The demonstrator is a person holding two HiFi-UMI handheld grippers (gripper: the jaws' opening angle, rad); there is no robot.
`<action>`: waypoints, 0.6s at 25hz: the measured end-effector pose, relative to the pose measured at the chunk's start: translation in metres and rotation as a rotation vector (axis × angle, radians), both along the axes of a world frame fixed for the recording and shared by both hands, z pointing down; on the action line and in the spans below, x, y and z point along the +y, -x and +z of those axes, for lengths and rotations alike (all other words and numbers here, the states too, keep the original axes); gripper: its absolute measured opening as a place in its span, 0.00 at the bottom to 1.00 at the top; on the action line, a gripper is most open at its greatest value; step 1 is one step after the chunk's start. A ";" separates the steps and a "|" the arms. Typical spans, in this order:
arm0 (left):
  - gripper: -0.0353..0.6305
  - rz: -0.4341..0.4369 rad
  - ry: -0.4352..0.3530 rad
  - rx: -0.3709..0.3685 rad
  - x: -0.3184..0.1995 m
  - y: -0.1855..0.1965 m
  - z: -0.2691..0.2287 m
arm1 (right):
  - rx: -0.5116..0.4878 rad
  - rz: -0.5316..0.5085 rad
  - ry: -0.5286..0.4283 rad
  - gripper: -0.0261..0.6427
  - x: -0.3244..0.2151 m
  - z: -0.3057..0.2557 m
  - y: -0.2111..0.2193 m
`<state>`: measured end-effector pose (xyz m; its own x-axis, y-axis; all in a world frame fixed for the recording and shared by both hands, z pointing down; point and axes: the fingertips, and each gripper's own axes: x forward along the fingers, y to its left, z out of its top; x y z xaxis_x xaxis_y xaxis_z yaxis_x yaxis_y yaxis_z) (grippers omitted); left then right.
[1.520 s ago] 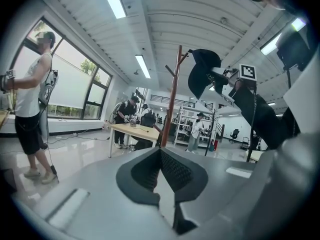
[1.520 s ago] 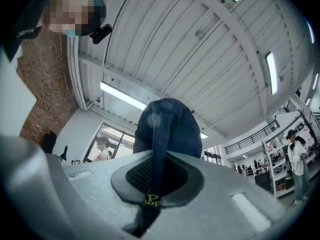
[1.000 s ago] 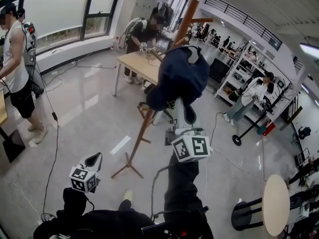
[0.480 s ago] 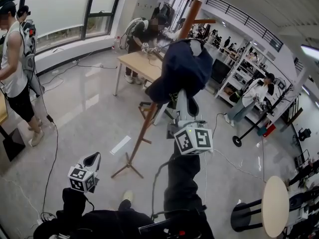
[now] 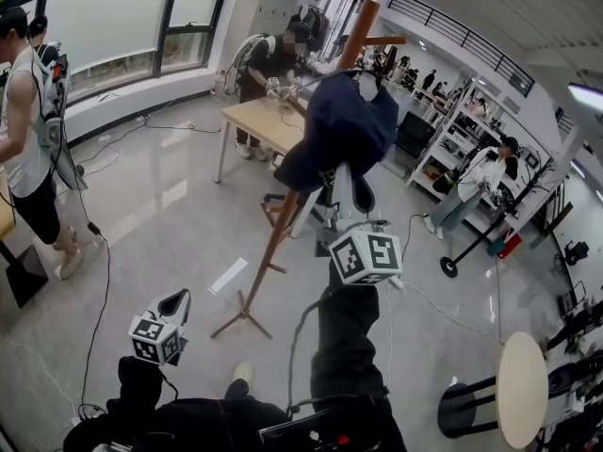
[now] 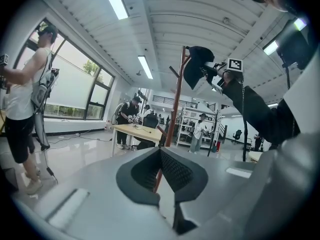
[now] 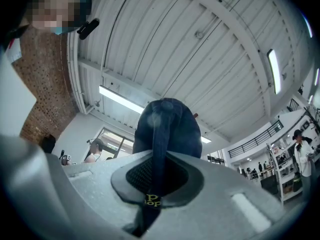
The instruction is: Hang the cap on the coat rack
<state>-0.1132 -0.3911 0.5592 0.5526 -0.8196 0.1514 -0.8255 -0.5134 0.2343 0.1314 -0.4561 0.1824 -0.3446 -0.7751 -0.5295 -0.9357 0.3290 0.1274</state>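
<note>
Cap count: one, dark blue (image 5: 339, 135). It is held aloft by the right tool (image 5: 345, 192) against the upper part of the single wooden coat rack (image 5: 271, 248), just below a short peg that juts out near the pole's top. Whether the cap is already borne by a peg cannot be told. In the right gripper view the jaws are seen pinched together on a narrow band of the cap's fabric, with the crown bulging above them.

Two tools are seen in all. The left tool (image 5: 177, 301) is kept low, near the person's body and well apart from the rack. In the left gripper view its jaws are drawn together with nothing gripped, and only the rack's pole is glimpsed far off behind them.

One wooden tabletop (image 5: 254, 121) is placed behind the rack. Three other persons are clearly made out: one at the left edge (image 5: 28, 130), one bent over the tabletop (image 5: 268, 64), and one beside the shelves at the right (image 5: 476, 182). One round pale stool (image 5: 521, 387) is seen at the lower right.
</note>
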 end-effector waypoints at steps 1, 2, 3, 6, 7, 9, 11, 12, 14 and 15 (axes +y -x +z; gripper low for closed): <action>0.05 0.000 0.001 0.001 -0.001 0.000 0.000 | 0.000 0.001 0.003 0.05 -0.002 0.001 0.000; 0.05 0.000 0.004 0.001 -0.002 0.000 0.002 | 0.001 0.002 0.006 0.05 -0.003 0.002 0.000; 0.05 0.000 0.007 0.001 -0.002 0.000 0.003 | 0.001 0.002 0.008 0.05 -0.004 0.003 -0.001; 0.05 0.002 0.004 0.002 -0.005 -0.001 0.003 | -0.003 -0.002 0.010 0.05 -0.006 0.005 -0.001; 0.05 0.003 0.002 0.001 -0.006 -0.001 0.003 | -0.006 -0.002 0.010 0.05 -0.007 0.005 -0.002; 0.05 0.005 0.002 -0.001 -0.008 -0.002 0.003 | -0.009 -0.002 0.009 0.05 -0.009 0.004 -0.003; 0.05 0.005 0.004 -0.003 -0.010 0.000 0.005 | -0.009 0.000 0.014 0.05 -0.013 0.005 -0.002; 0.05 0.002 0.005 -0.006 -0.011 0.001 0.007 | -0.010 0.000 0.018 0.05 -0.015 0.006 -0.002; 0.05 -0.001 0.010 -0.004 -0.012 0.003 0.009 | -0.013 -0.002 0.026 0.05 -0.019 0.009 -0.002; 0.05 -0.001 0.014 -0.002 -0.012 0.003 0.008 | -0.017 -0.003 0.029 0.05 -0.020 0.010 -0.002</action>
